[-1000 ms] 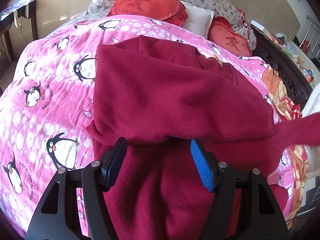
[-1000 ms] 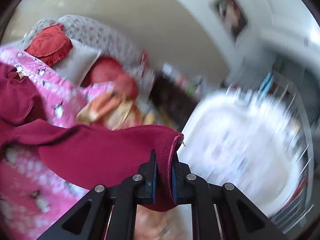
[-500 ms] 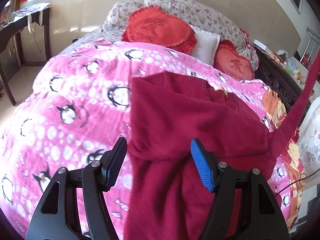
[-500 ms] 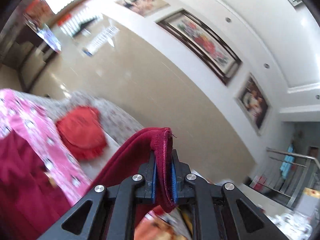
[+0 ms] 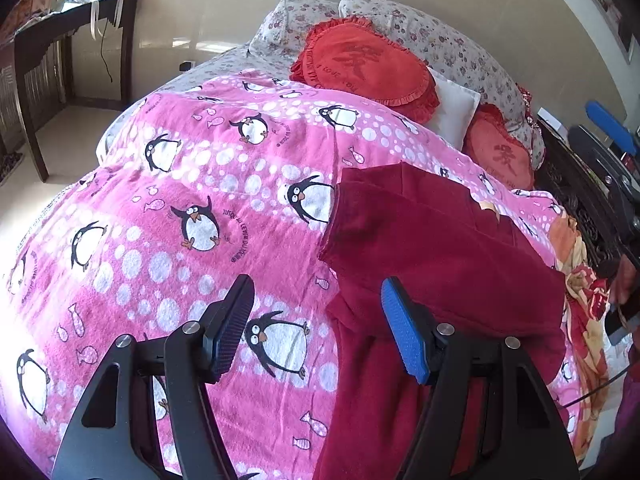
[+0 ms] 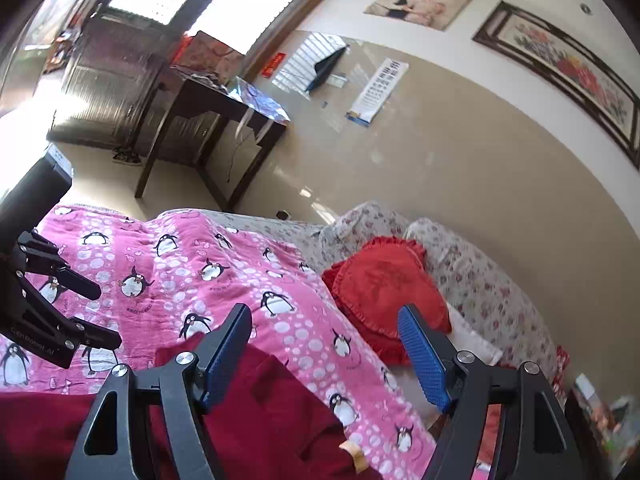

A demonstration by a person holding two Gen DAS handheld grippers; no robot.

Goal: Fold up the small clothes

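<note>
Now one maroon garment (image 5: pixel 436 240) on quilt (image 5: pixel 180 200); two red cushions (image 5: pixel 368 64).

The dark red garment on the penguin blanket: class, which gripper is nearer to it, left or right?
Right. The right gripper, jaws opening with nothing between them, hangs directly over the dark red garment. The left gripper is open, mostly over the penguin blanket beside its edge.

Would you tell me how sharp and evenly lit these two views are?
Left wrist: sharp, fisheye-curved; blanket blown out by sun at lower left. Right wrist: sharp centrally, window overexposed, floral pillows smeared toward the right edge.
</note>
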